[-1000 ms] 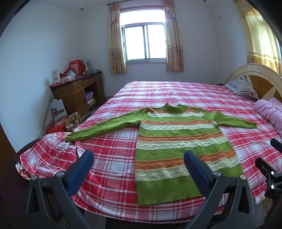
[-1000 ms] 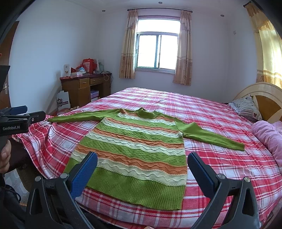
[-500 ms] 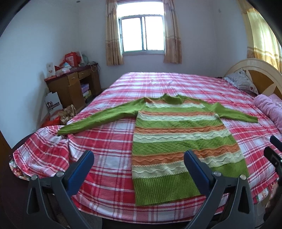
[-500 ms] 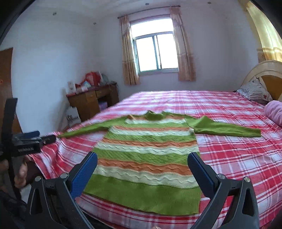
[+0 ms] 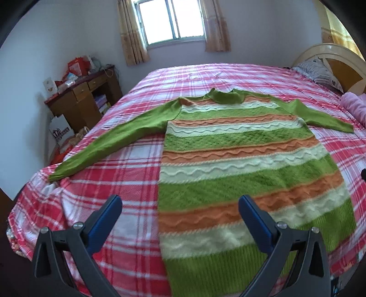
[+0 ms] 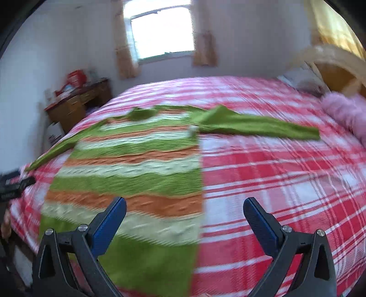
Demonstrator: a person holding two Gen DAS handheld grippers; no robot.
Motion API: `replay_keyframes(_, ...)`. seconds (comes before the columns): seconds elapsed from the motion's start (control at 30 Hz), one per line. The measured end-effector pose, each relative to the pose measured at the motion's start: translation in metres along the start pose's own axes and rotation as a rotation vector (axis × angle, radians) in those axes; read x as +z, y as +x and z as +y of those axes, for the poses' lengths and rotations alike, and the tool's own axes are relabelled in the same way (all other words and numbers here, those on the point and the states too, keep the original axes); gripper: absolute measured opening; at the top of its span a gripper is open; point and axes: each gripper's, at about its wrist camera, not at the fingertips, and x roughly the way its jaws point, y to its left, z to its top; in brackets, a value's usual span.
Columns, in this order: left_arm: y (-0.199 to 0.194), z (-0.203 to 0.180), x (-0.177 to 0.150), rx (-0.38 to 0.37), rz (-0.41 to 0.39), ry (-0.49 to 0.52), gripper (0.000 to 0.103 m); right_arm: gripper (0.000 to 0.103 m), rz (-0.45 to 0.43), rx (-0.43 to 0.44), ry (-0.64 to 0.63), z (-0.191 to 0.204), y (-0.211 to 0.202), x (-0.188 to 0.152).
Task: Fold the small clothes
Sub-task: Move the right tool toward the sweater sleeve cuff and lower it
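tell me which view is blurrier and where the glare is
Right wrist view: heavy motion smear across the striped sweater and plaid bedspread, though the right claw stays crisp. Left wrist view: mostly sharp, slight softness at the sweater's hem. Both: the window is blown out white, and fisheye bends the room's edges.

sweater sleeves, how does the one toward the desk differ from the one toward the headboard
The sleeve toward the desk stretches out to the bed's edge, its cuff right at the drop; the sleeve toward the headboard ends well inside the plaid bedspread, short of the pink blanket. The desk-side one angles down toward the sweater's hem; the other lies more level. Both are plain green, flat, unfolded, and untouched by either claw.
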Motion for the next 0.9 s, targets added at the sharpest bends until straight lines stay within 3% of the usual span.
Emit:
replay_keyframes(0.5, 0.091, -0.021, 0.061, -0.005, 0.06, -0.039, 0.103, 0.102, 0.018, -0.249, 0.242, -0.166, 0.07, 0.064)
replay_keyframes(0.9, 0.144, -0.013, 0.083, 0.044, 0.093, -0.129, 0.103, 0.102, 0.008, -0.302, 0.456, -0.288, 0.105, 0.102)
